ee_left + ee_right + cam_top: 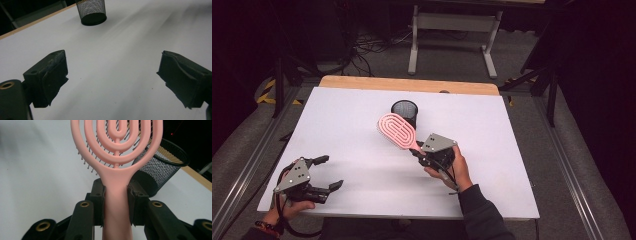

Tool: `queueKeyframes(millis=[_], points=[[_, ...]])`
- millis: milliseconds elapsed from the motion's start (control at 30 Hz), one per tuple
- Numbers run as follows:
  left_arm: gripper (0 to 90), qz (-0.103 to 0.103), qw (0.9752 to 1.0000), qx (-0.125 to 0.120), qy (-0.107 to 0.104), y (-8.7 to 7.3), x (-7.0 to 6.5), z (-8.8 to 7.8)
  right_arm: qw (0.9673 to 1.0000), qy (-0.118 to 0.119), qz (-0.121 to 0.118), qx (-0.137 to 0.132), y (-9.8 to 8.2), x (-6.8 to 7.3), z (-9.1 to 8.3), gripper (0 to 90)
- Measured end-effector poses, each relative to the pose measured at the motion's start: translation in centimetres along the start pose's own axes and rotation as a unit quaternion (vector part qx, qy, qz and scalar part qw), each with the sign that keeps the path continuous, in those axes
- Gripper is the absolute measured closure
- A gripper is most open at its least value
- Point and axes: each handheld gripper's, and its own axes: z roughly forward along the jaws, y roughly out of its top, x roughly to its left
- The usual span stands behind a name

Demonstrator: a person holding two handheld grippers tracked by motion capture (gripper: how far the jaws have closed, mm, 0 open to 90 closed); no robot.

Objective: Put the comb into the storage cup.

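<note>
Hairbrush (398, 131), handle clamped in right tool (417, 150), head slanting toward mesh cup (405, 111).

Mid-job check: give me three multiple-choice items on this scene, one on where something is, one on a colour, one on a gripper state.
1. Where does the mesh cup stand?
A. on the white table, toward its far edge
B. on the floor
C. between the left gripper's jaws

2. What colour is the hairbrush?
A. blue
B. pink
C. green

3. How does the left gripper stand?
A. shut on the hairbrush
B. shut on the cup
C. open, with nothing between its jaws

Answers: 1 A, the high view shows the cup on the table beyond the brush head. 2 B, both views of it show pink. 3 C, the left gripper view shows the jaws wide apart over bare table, while the right gripper clamps the brush handle.
</note>
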Motion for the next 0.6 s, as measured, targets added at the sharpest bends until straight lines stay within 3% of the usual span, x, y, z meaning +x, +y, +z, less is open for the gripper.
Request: queueKeyframes(millis=[133, 300, 600], points=[[10.1, -0.004, 1.0000, -0.008, 0.002, 0.7, 0.1, 0.2, 0.9998, -0.006, 0.008, -0.015, 0.1, 0.3, -0.3, 69.7], [10.9, -0.024, 0.9989, -0.039, -0.004, 2.6, 0.2, 0.7, 0.9991, -0.022, 0.014, -0.033, 0.3, 1.0, -0.5, 69.7], [11.0, -0.018, 0.9975, -0.062, -0.030, 5.3, -1.2, 2.8, 0.9983, -0.036, 0.013, -0.043, 0.3, 1.9, -0.3, 69.7]])
